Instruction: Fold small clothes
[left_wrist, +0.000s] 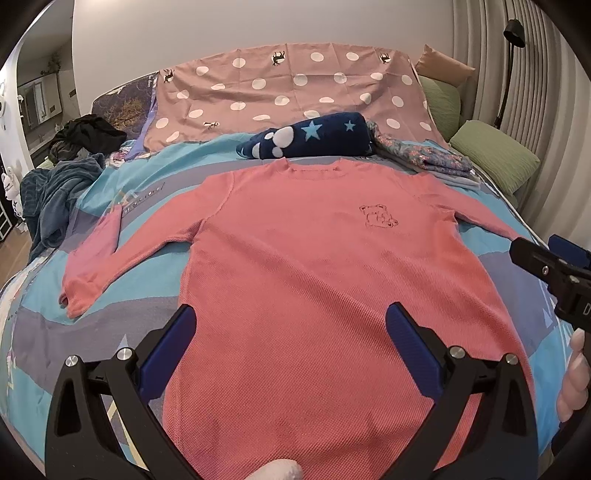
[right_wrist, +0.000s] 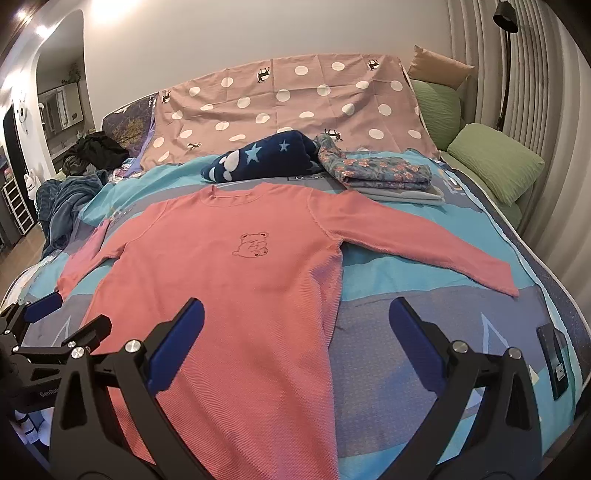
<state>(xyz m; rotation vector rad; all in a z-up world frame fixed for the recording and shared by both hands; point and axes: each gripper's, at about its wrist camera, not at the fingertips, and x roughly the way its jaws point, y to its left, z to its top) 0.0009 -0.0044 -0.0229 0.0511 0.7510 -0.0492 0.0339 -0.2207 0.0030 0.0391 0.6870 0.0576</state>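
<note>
- Pink sweater (left_wrist: 314, 258): lies flat, front up, sleeves spread, on the bed cover (right_wrist: 424, 332); collar toward 12 o'clock.
- Left gripper (left_wrist: 291, 347) and right gripper (right_wrist: 295, 343): jaws apart, holding nothing, above the hem.
- Handling (judged): soft, light knit, likely to drape; pinch at a cuff or shoulder seam.

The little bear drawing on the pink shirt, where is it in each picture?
Left wrist view: the bear drawing sits right of centre on the pink shirt.
Right wrist view: the bear drawing sits left of centre.
Shared landmark: the navy star blanket lies beyond the collar in both.
</note>
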